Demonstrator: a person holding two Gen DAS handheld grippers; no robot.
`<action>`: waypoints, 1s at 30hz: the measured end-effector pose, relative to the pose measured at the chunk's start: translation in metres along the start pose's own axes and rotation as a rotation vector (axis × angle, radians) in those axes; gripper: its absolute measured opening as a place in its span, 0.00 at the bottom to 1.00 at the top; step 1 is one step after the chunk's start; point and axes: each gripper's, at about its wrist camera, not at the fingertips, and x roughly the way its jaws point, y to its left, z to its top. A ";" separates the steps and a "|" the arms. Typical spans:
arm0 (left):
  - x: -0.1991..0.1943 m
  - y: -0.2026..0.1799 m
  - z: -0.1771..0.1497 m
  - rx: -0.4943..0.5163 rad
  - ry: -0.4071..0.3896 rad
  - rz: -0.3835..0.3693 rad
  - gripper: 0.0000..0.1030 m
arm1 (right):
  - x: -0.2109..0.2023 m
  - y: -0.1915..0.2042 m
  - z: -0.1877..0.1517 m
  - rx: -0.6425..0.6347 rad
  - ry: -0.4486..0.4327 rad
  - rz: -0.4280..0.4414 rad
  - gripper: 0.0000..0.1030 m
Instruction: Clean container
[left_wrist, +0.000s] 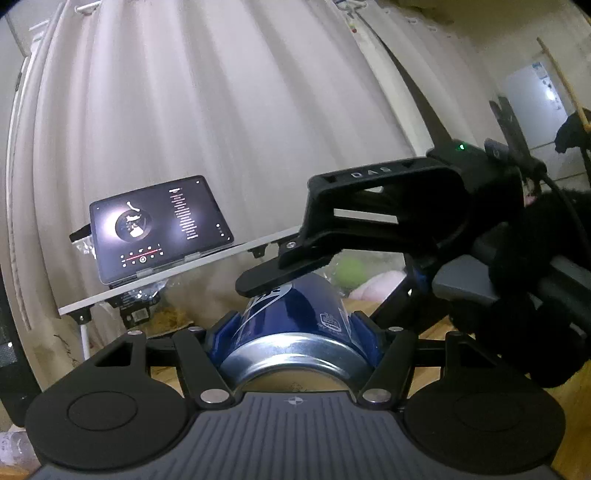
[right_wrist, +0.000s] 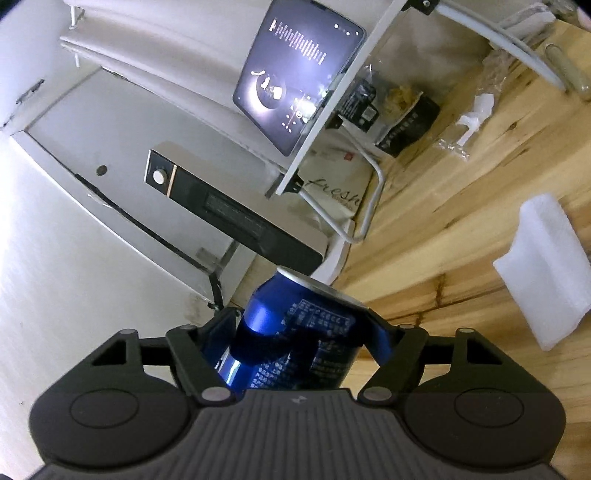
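A blue drink can (left_wrist: 295, 306) lies lengthwise between my left gripper's (left_wrist: 295, 323) blue pads, its silver end facing the camera; that gripper is shut on it. From the right, a black finger (left_wrist: 266, 278) of the other gripper rests over the can's far end. In the right wrist view the same can (right_wrist: 295, 332) stands between my right gripper's (right_wrist: 299, 328) fingers with its silver rim pointing away. The pads sit close beside the can, and a thin gap shows at the right one. The can's near end is hidden behind the gripper body.
A lit tablet (left_wrist: 159, 229) leans on a white raised shelf (left_wrist: 184, 267) before a pale curtain. On the wooden table (right_wrist: 461, 221) lie a white folded pad (right_wrist: 546, 269) and dark packets (right_wrist: 406, 122). A silver appliance (right_wrist: 221, 206) stands left. A green ball (left_wrist: 349, 271) lies behind.
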 end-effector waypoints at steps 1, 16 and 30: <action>0.000 0.003 0.001 -0.039 -0.008 -0.006 0.65 | -0.002 -0.003 -0.001 0.004 -0.008 0.013 0.71; -0.007 0.043 -0.004 -0.464 -0.022 -0.150 0.65 | -0.010 -0.035 -0.023 0.108 -0.128 0.248 0.72; 0.016 0.020 -0.028 -0.193 0.064 0.148 0.65 | -0.002 -0.001 0.012 -0.660 0.015 -0.809 0.74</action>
